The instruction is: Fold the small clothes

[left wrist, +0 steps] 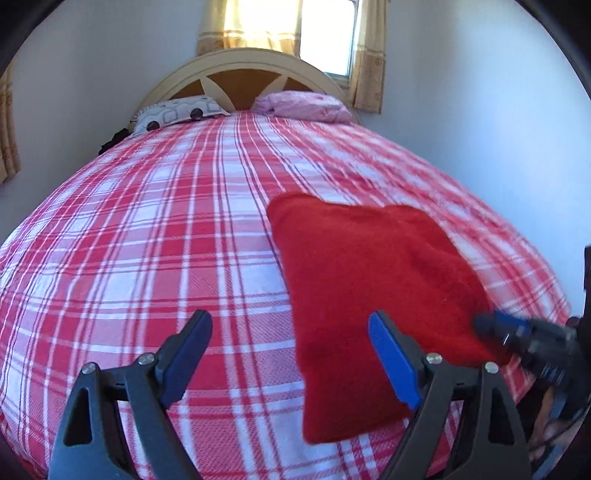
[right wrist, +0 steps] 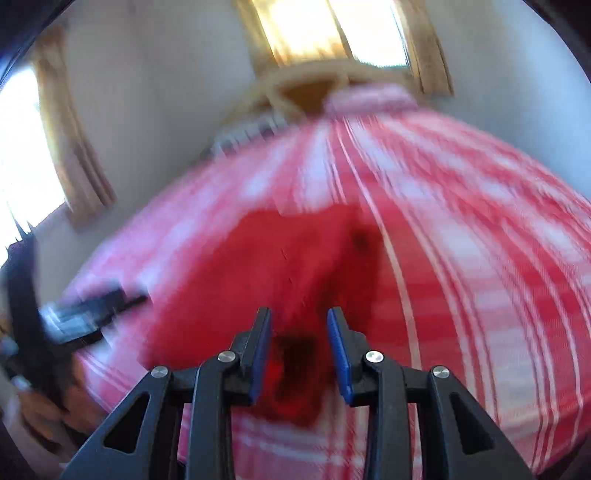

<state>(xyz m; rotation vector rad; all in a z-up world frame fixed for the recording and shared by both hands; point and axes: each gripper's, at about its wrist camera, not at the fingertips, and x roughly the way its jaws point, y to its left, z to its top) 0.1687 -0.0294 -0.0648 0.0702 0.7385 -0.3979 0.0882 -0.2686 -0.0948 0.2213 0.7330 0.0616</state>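
1. Your left gripper (left wrist: 290, 347): nearest in left view, jaws spread wide, nothing betw. them. Right finger's blue pad overlaps the cloth's near-left edge in the view; contact can't be told.
2. Your right gripper (right wrist: 299, 332): jaws part-closed w/ a gap. Red fabric shows betw. the pads, but pic is badly blurred, so can't tell if they pinch it or just hang over it. In left view its tip (left wrist: 517, 332) sits at the cloth's near-right edge, also blurred.
3. Cloth (left wrist: 369, 288): red, fuzzy, folded to a rough rectangle, lying flat on the bed, right of centre, near the foot end. In right view it's straight ahead of your right gripper (right wrist: 288, 266).
4. Bed (left wrist: 147, 229): red/white plaid sheet, cloth rests on it.
5. Pillows at far end: patterned one (left wrist: 177, 112) left, pink one (left wrist: 303, 105) right.
6. Headboard (left wrist: 240, 79): curved, cream, behind pillows.
7. Window (left wrist: 325, 33) w/ curtains, farthest back, bright.
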